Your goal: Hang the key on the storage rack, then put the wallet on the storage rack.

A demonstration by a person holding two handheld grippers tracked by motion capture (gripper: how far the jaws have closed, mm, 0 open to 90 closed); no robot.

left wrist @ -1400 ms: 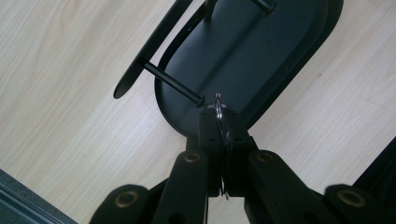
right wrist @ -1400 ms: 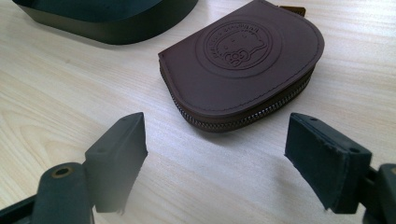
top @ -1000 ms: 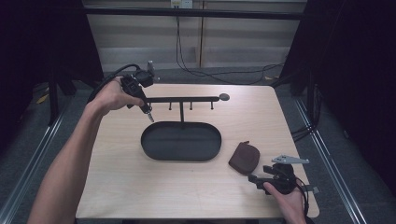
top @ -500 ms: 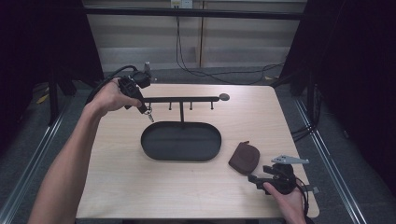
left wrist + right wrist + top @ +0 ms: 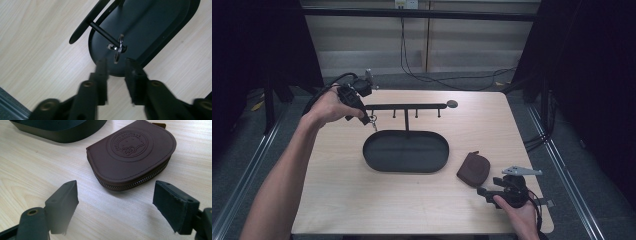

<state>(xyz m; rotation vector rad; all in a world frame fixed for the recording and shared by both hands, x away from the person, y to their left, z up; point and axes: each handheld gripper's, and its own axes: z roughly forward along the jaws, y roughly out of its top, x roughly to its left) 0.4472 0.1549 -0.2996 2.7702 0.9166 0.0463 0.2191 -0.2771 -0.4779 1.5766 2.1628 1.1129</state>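
My left hand-held gripper [image 5: 116,68] has just been opening; its jaws stand apart, off the key ring [image 5: 117,48], which now hangs on the far-left peg [image 5: 106,35] of the rack over the black tray [image 5: 377,160]. My right hand-held gripper [image 5: 115,206] waits spread wide before the brown pouch [image 5: 132,152] on the worktop [image 5: 337,190]. Hanging looks done; the pouch remains.

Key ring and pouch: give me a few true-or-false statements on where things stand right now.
1. The key ring hangs on a peg of the black rack. True.
2. The left tongs clamp the ring. False: the jaws have just been opening, and the ring sits free beyond the tips.
3. The brown pouch lies in the oval tray. False: it lies on the table beside it.
4. The right tongs are open, short of the pouch. True.
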